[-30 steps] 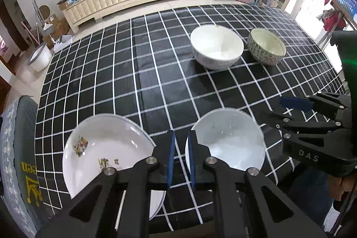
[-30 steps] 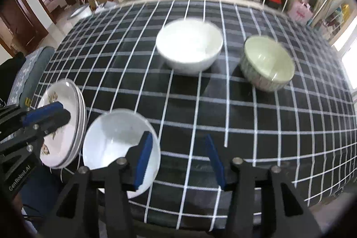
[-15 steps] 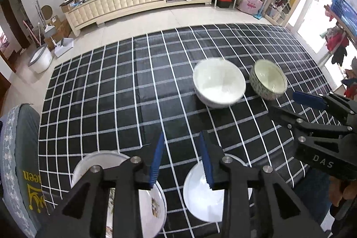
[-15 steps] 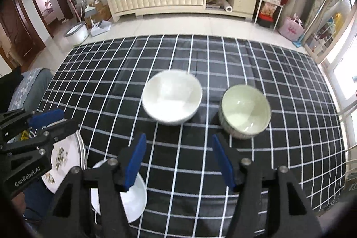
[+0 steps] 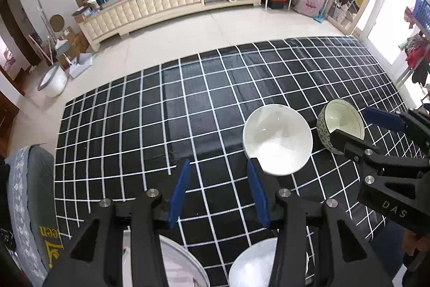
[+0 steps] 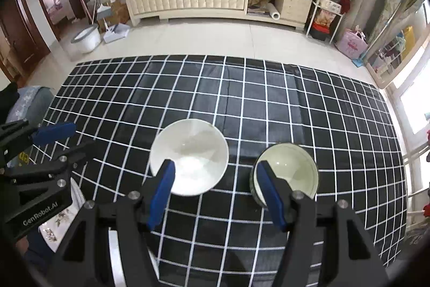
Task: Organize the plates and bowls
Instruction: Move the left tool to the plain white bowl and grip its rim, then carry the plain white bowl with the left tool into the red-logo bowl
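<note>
1. We hold the left gripper (image 5: 218, 188) above the black checked table (image 5: 188, 104); its jaws have just been opening and nothing sits between them.
2. Our right gripper (image 6: 215, 191) hangs released and empty, near the white bowl (image 6: 189, 156) and the green bowl (image 6: 286, 172).
3. A plate (image 5: 182, 265) and a small bowl (image 5: 250, 265) lie at the near edge.
4. To nest the bowls well, we should pinch one rim squarely, lift straight, and lower it centred.

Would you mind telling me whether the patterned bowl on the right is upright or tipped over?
Upright. The patterned bowl sits on the checked cloth with its rim up and its pale, empty inside facing the camera, beside the white bowl.
</note>
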`<state>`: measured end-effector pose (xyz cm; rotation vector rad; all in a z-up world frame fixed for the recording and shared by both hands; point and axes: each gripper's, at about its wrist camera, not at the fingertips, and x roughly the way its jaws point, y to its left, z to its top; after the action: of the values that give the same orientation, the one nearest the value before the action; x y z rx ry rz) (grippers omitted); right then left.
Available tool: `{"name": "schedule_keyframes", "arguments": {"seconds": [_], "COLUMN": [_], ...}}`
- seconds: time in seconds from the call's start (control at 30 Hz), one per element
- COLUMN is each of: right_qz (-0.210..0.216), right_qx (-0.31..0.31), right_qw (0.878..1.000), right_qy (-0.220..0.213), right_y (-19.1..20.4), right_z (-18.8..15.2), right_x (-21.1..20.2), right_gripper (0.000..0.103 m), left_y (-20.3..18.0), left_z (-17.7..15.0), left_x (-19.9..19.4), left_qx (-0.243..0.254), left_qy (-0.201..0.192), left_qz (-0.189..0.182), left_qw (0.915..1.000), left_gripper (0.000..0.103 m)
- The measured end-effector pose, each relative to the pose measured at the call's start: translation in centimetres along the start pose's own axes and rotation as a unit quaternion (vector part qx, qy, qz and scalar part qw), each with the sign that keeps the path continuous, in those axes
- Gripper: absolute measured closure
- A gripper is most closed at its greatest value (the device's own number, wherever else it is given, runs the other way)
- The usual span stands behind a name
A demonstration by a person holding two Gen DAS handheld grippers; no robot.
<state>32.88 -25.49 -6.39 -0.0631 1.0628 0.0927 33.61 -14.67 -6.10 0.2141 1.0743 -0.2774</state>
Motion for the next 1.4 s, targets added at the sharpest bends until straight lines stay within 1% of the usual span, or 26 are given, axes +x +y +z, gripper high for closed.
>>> {"name": "schedule_keyframes", "arguments": {"seconds": [0.2,0.43,0.5,0.53,0.57,0.63,0.73,0.77,0.9,0.97,1.17,1.33,1.4], "right_qz": [0.009,0.015,0.018,0.018,0.021,0.028,0.027,0.03,0.04,0.035,0.041,0.032,0.035], "right_qx": [0.004,-0.007,-0.007,-0.007,-0.008,-0.009,-0.016,-0.014,-0.006,-0.01,0.001,-0.007,-0.002], "right_qw": [1.0,0.999,0.998,0.998,0.998,0.997,0.997,0.996,0.995,0.995,0.996,0.997,0.997], "right_qy": [0.027,0.048,0.056,0.06,0.065,0.07,0.075,0.08,0.093,0.091,0.085,0.076,0.072], "right_y": [-1.0,-1.2,-1.2,-1.2,-1.2,-1.2,-1.1,-1.2,-1.5,-1.5,-1.8,-1.3,-1.2], "right_z": [0.7,0.5,0.3,0.2,0.1,-0.1,-0.3,-0.4,-0.7,-0.9,-1.0,-1.2,-1.3], "right_x": [3.2,6.0,6.8,7.1,7.4,7.9,8.6,8.9,9.8,9.9,9.6,8.4,7.6], "right_gripper": [0.036,0.036,0.044,0.051,0.058,0.06,0.062,0.068,0.081,0.088,0.089,0.091,0.091], "left_y": [-0.1,-1.2,-1.7,-1.7,-1.9,-2.0,-2.4,-2.5,-2.7,-2.9,-3.2,-4.1,-4.3], "left_z": [1.6,2.1,2.0,1.9,1.9,1.8,1.6,1.6,1.6,1.5,1.3,0.8,0.5], "left_x": [4.2,8.5,9.5,9.8,10.3,10.9,11.7,11.9,12.6,12.7,12.9,12.4,11.6], "left_qx": [-0.001,0.017,0.02,0.023,0.026,0.029,0.037,0.037,0.039,0.042,0.042,0.056,0.055], "left_qy": [0.044,0.071,0.075,0.076,0.08,0.085,0.093,0.094,0.1,0.103,0.099,0.088,0.084], "left_qz": [-0.024,-0.022,-0.023,-0.024,-0.024,-0.032,-0.034,-0.035,-0.049,-0.056,-0.052,-0.028,-0.03], "left_qw": [0.9988,0.9971,0.9967,0.9965,0.9961,0.9954,0.9944,0.9943,0.993,0.9922,0.9928,0.9942,0.9945], "left_gripper": [0.061,0.061,0.063,0.068,0.07,0.072,0.073,0.075,0.082,0.09,0.091,0.092,0.092]}}
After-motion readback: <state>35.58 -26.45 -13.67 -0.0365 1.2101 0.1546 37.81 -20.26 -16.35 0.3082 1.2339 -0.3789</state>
